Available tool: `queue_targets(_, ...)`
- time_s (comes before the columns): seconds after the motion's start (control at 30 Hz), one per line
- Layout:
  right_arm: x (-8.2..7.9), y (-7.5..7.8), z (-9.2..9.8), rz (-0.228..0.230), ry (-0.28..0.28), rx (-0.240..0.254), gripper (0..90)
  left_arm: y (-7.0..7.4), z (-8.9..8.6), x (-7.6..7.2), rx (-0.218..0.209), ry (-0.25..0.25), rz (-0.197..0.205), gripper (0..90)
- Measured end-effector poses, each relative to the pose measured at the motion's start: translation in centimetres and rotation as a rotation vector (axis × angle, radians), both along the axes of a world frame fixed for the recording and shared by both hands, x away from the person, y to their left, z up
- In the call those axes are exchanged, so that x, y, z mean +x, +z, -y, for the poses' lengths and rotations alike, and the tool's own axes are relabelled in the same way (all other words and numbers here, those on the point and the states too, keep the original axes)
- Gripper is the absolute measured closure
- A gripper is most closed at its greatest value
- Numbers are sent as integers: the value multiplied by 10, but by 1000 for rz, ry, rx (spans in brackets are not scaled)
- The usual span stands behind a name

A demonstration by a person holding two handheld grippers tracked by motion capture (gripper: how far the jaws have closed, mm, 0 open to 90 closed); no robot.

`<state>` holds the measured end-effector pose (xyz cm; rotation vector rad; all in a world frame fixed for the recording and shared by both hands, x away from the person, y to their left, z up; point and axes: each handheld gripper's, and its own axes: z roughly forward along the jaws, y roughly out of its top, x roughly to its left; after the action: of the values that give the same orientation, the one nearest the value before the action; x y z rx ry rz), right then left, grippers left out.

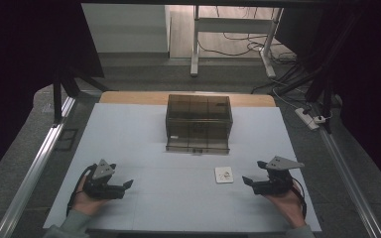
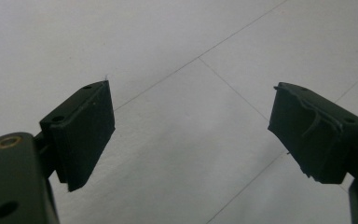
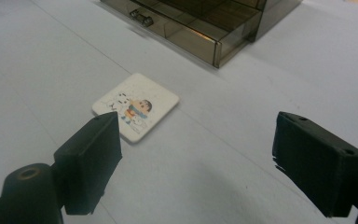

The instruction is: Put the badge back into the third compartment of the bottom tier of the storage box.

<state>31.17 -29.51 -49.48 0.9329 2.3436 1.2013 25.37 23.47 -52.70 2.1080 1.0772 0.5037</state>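
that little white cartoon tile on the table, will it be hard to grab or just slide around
The tile lies flat on the smooth white table, so jaws will probably struggle to get under its thin edge. It looks stiff, not floppy. A push from the open right gripper would likely slide it; being flat, it should not roll or tip.

White square tile (image 3: 136, 106) printed with a small cartoon figure in red, blue and black beside white, dark-outlined shapes, lying on the pale grey-white table (image 1: 129, 129), whose surface is crossed by thin dark seam lines. Smoke-brown translucent drawer box (image 1: 199, 119) with a darker handle on its lowest drawer. Black left gripper (image 1: 124, 186) and black right gripper (image 1: 250, 181), each topped by a grey three-cornered plate.
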Motion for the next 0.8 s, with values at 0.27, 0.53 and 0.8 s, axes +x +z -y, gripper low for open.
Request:
queue_targets(0.27,10,7,-18,-15,32,-24,154,0,-1,0,-6,6,1,142)
queue_targets(0.53,13,11,-24,-31,34,-24,154,0,0,0,-2,9,5,142)
queue_targets(0.8,17,13,-35,-49,40,-48,154,0,1,0,-3,8,3,142)
